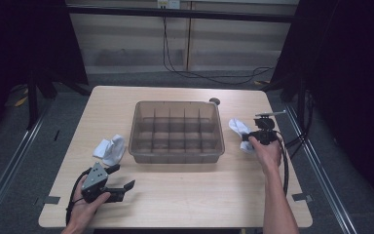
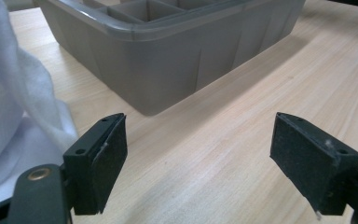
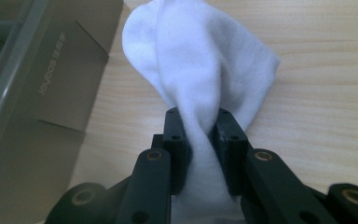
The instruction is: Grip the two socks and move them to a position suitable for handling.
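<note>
So the right gripper (image 3: pixel 200 128) has its jaws pinched tight on a white sock (image 3: pixel 205 60), with the fabric bunched up between the pads and the rest of it fanning out ahead of the jaws over the wooden table (image 1: pixel 185 195). In the high view that sock (image 1: pixel 238 129) sits just off the right side of the grey divided bin (image 1: pixel 176 153), and the person's right hand (image 1: pixel 268 148) is wrapped around the gripper right behind it. Can't really tell if the sock is fully off the table or dragging on it. Over on the other side, the left gripper (image 2: pixel 198 161) is wide open with nothing between the pads, held low over the bare tabletop near the front left corner of the bin (image 2: pixel 168 70). There's a second white sock (image 1: pixel 111 148) crumpled on the table just left of the bin, and it's right up against the left gripper's one jaw in the left gripper view, though I can't tell if they're actually touching.
</note>
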{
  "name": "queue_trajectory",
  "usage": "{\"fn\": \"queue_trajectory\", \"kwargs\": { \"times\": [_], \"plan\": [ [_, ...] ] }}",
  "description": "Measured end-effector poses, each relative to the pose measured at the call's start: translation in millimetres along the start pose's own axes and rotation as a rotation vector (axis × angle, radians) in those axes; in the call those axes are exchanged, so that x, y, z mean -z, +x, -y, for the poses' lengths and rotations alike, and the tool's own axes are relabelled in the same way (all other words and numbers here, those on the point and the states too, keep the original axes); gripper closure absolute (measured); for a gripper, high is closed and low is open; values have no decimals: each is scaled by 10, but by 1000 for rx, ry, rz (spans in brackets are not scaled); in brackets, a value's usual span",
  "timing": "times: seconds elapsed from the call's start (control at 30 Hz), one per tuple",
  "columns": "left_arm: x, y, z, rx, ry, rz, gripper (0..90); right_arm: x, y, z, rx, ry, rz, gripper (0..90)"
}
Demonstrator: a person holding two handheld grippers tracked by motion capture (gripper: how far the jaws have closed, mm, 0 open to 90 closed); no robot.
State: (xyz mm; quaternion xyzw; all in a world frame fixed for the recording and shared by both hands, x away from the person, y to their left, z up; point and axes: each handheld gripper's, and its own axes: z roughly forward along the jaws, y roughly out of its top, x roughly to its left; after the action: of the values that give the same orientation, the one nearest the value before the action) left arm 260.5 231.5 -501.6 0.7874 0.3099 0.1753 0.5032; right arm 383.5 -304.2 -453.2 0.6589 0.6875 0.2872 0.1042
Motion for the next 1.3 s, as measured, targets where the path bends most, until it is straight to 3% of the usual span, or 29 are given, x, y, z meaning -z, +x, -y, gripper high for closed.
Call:
{"fn": "queue_trajectory", "kwargs": {
  "times": [0.3,0.7,1.17,1.3],
  "plan": [
    [2,-2,2,2,-1,1,186,191,-52,-3,-7,-45,-36,770],
    [4,-2,2,-1,0,1,186,407,-63,3,-6,-115,-121,767],
    [3,7,1,4,1,1,186,667,30,45,38,-160,-238,765],
    [4,3,2,5,-2,0,186,710,104,58,55,-150,-242,766]
  ]
}}
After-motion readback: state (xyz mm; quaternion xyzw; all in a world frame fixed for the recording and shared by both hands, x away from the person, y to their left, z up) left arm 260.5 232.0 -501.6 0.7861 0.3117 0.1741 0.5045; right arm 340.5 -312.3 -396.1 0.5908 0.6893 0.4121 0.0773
